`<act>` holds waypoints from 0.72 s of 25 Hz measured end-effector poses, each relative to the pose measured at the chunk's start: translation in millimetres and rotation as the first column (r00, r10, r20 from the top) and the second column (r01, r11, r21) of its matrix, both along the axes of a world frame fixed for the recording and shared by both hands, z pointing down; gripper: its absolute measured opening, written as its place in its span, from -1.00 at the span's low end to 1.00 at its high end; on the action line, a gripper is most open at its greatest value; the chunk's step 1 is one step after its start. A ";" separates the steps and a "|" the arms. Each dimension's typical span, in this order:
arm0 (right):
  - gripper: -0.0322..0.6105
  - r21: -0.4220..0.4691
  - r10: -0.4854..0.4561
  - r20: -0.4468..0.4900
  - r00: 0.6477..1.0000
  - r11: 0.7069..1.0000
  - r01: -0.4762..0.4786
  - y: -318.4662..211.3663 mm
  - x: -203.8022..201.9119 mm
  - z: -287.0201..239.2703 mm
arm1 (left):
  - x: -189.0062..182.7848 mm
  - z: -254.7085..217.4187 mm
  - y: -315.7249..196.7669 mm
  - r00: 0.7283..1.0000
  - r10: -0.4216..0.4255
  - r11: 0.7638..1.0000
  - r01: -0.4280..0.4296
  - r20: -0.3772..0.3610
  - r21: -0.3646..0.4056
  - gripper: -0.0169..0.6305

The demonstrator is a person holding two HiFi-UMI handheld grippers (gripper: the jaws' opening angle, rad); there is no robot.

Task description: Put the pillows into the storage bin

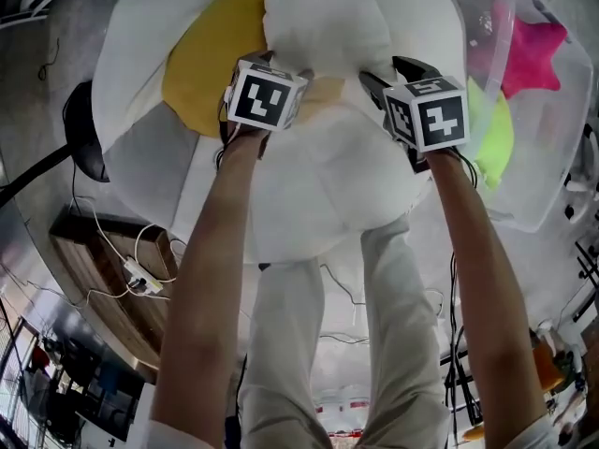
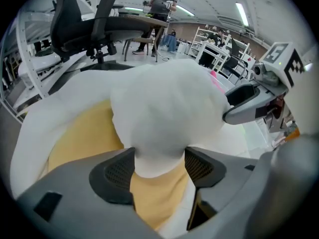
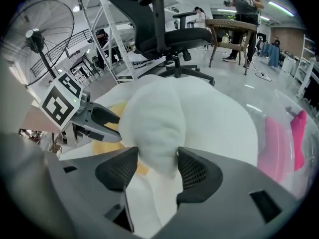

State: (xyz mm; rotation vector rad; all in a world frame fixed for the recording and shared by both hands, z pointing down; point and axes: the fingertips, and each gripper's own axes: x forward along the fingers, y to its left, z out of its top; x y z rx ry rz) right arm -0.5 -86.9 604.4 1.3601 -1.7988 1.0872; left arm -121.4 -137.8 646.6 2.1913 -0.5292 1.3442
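At the bottom of the pile, large cushion (image 1: 337, 185): white and rounded with a yellow disc (image 1: 201, 73) on its left part; it fills the middle of the head view and everything else handled lies on it.
Storage bin (image 1: 547, 171): clear plastic, just beside the large cushion's right edge, on the right hand-held gripper's side.
White pillow (image 1: 323, 21): small and soft, on top of the large cushion at its far side and partly over the yellow disc. It sits directly ahead of both hand-held grippers, outside the storage bin and to its left.
Pink star pillow (image 1: 529, 54): inside the storage bin, toward its far end.
Green pillow (image 1: 494, 129): neon, inside the storage bin, nearer than the pink star pillow.
Left hand-held gripper (image 2: 158, 166): tilted steeply down, partly closed; its two pads pinch the near left edge of the white pillow, which narrows between them.
Right hand-held gripper (image 3: 157, 168): tilted steeply down, partly closed; its pads squeeze the near right edge of the same white pillow, near the left hand-held gripper.
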 end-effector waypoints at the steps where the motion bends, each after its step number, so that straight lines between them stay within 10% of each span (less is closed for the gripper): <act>1: -0.09 0.002 0.006 0.002 1.000 1.000 -0.006 -0.6 -0.5 -0.3 | -0.4 0.5 -1.2 1.000 -0.013 1.000 0.013 -0.004 -0.012 0.05; 10: -0.53 -0.009 -0.032 -0.020 0.999 0.999 0.032 5.3 -2.8 -0.8 | 11.5 -1.8 5.0 0.998 0.069 0.998 -0.069 0.001 0.011 -0.54; 18: -0.61 -0.010 -0.054 -0.057 0.997 0.999 0.054 6.6 -1.0 -7.7 | 15.6 -19.2 9.7 0.988 0.153 0.986 -0.154 0.011 0.058 -0.64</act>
